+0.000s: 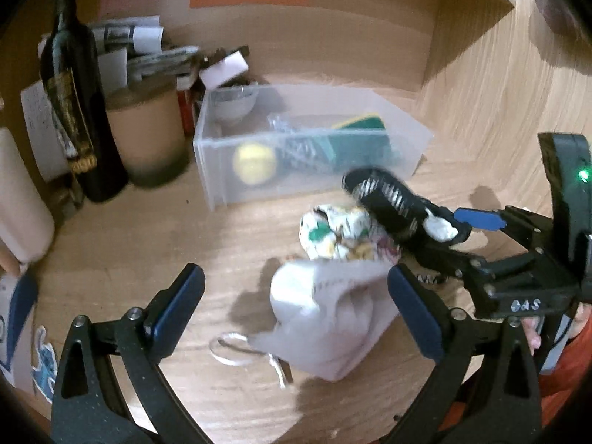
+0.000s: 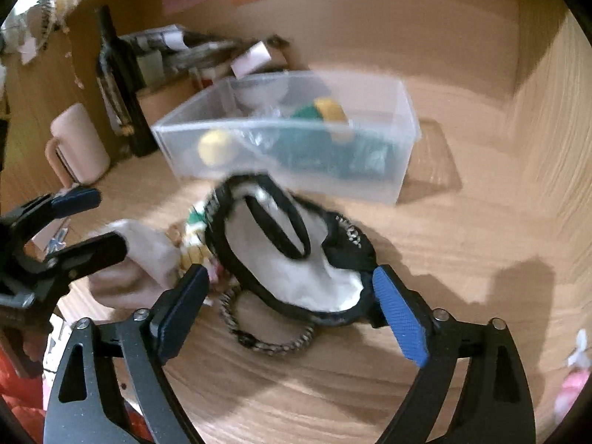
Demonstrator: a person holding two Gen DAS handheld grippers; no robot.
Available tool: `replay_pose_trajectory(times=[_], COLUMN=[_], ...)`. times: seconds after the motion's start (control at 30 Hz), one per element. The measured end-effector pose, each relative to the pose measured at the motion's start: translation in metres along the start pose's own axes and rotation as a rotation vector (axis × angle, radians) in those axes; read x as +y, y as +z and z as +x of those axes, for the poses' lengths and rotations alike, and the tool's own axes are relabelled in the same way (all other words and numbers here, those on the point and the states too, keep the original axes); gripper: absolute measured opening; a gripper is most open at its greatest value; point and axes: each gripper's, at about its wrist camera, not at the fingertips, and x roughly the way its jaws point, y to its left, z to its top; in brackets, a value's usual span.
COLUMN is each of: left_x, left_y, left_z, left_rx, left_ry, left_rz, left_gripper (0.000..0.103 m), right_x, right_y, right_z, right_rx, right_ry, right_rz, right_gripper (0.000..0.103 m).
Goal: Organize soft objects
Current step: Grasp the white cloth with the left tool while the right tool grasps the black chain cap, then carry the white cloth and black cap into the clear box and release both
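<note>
A black-and-white fleece-lined soft item (image 2: 296,259) lies on the wooden desk between the fingers of my open right gripper (image 2: 292,307); it also shows in the left wrist view (image 1: 392,199). A white cloth pouch (image 1: 329,314) lies between the fingers of my open left gripper (image 1: 296,310). A patterned white, green and yellow fabric bundle (image 1: 336,233) sits between the two items. A clear plastic bin (image 1: 222,170) behind them holds a yellow ball (image 1: 255,164), green sponges (image 1: 362,137) and crumpled plastic. The left gripper shows at the left of the right wrist view (image 2: 100,222).
A dark wine bottle (image 1: 74,103), a beige canister (image 1: 151,133), a pink mug (image 2: 79,144) and stacked papers (image 1: 148,51) stand at the back left. A braided cord (image 2: 270,340) lies under the black item. Wooden walls enclose the desk at back and right.
</note>
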Motion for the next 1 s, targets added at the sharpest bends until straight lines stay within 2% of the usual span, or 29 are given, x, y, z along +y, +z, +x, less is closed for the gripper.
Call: replay_pose_trajectory(times=[0.03,0.1,0.23,0.27,0.37,0.43,0.47,0.63,0.8,1.0], left_x=[0.001,0.004,0.011,0.012,0.014,0.017,0.019,0.032,0.036,0.036], left_y=[-0.003,-0.007,-0.011,-0.012,-0.011,-0.01,-0.009,0.0,0.011,0.031], left_z=[0.002,0.009,0.023,0.025,0.023,0.021,0.02,0.008,-0.009,-0.028], left_rx=[0.005,0.033,0.087,0.09,0.075,0.067,0.066,0.032,-0.025,-0.1], left_ry=[-0.008,-0.025,-0.082,-0.092,-0.086,-0.077,-0.078,-0.057,-0.035,-0.008], left_rz=[-0.007,-0.019,-0.067,-0.072,-0.078,-0.077,-0.081,-0.088,-0.082,-0.069], left_gripper=[0.097,0.082,0.063,0.055,0.044,0.037,0.033,0.028,0.027,0.027], right_x=[-0.001,-0.002,-0.009,-0.01,-0.014,-0.02,-0.023,-0.036,-0.041,-0.036], right_y=[-0.001,-0.002,0.002,0.003,0.006,0.008,0.009,0.012,0.013,0.014], right_z=[0.003,0.008,0.011,0.013,0.016,0.017,0.017,0.014,0.006,-0.011], right_rx=[0.008,0.018,0.021,0.027,0.034,0.035,0.037,0.032,0.004,-0.054], right_ry=[-0.005,-0.018,-0.031,-0.032,-0.048,-0.049,-0.039,-0.021,-0.001,0.009], right_rz=[0.009,0.02,0.059,0.061,0.072,0.075,0.079,0.099,0.107,0.084], right_gripper=[0.092,0.092,0.092,0.092,0.09,0.088,0.081,0.056,0.019,0.013])
